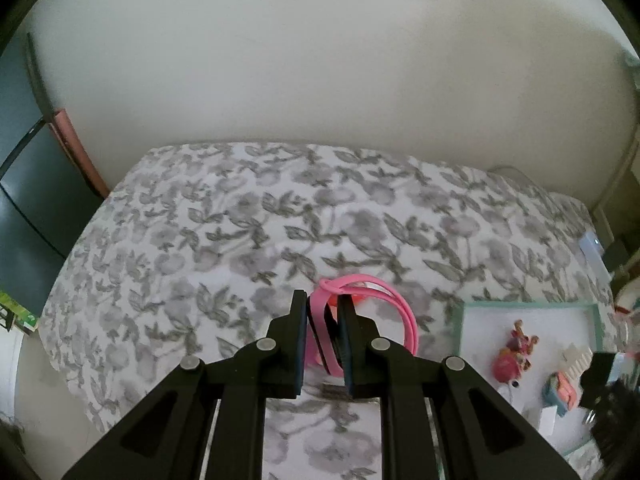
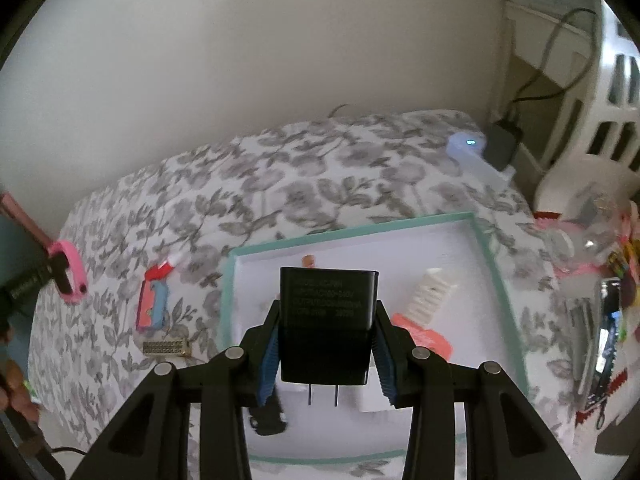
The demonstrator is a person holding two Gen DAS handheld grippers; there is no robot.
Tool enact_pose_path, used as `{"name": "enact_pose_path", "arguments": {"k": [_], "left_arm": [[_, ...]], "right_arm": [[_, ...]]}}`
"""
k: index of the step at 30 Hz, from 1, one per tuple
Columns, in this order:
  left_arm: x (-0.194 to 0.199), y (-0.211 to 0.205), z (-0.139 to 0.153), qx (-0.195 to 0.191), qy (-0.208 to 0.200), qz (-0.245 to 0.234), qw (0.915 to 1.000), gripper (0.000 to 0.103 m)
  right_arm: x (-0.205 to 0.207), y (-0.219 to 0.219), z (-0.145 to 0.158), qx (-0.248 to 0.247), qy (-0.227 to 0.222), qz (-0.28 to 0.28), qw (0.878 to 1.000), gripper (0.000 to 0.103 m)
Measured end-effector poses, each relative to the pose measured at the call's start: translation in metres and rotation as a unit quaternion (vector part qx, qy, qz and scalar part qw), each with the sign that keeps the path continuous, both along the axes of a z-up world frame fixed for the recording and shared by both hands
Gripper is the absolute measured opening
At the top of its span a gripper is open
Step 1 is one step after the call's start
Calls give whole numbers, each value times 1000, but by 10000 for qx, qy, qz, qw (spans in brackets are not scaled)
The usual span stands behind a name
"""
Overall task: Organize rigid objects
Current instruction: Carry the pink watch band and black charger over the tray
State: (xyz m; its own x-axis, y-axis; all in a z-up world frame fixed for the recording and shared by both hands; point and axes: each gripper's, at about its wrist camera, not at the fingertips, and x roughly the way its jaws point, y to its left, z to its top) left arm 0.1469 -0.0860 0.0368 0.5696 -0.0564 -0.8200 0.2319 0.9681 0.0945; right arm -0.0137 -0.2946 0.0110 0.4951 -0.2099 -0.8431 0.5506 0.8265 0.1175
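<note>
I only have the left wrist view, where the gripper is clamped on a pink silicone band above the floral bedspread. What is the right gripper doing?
Observer: The right gripper is shut on a black rectangular plug-in charger, with its two prongs pointing back toward the camera.
Reviewer: Where is it relative to the tray?
Observer: It appears over the white tray with the teal rim. I cannot tell if it touches the tray.
Reviewer: Is anything hidden behind my fingers?
Observer: A flat pink and blue card-shaped item lies on the bedspread, between the tray and your pink silicone band.
</note>
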Motion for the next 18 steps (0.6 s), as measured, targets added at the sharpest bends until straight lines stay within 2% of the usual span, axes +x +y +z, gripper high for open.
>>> {"name": "enact_pose_path", "arguments": {"k": [4,13,18], "left_arm": [[-11,-13,-4,-21,99,-138,9999,15],[-30,-46,-20,-434,621,-557,9956,15],[-37,-62,-30,-432,791,-718,9933,15]], "right_arm": [[-17,-20,6,-47,-41,-209,9998,43],[-51,-65,3,58,-1,-733,9973,43],[-57,-79,-6,58,173,-859,9961,43]]}}
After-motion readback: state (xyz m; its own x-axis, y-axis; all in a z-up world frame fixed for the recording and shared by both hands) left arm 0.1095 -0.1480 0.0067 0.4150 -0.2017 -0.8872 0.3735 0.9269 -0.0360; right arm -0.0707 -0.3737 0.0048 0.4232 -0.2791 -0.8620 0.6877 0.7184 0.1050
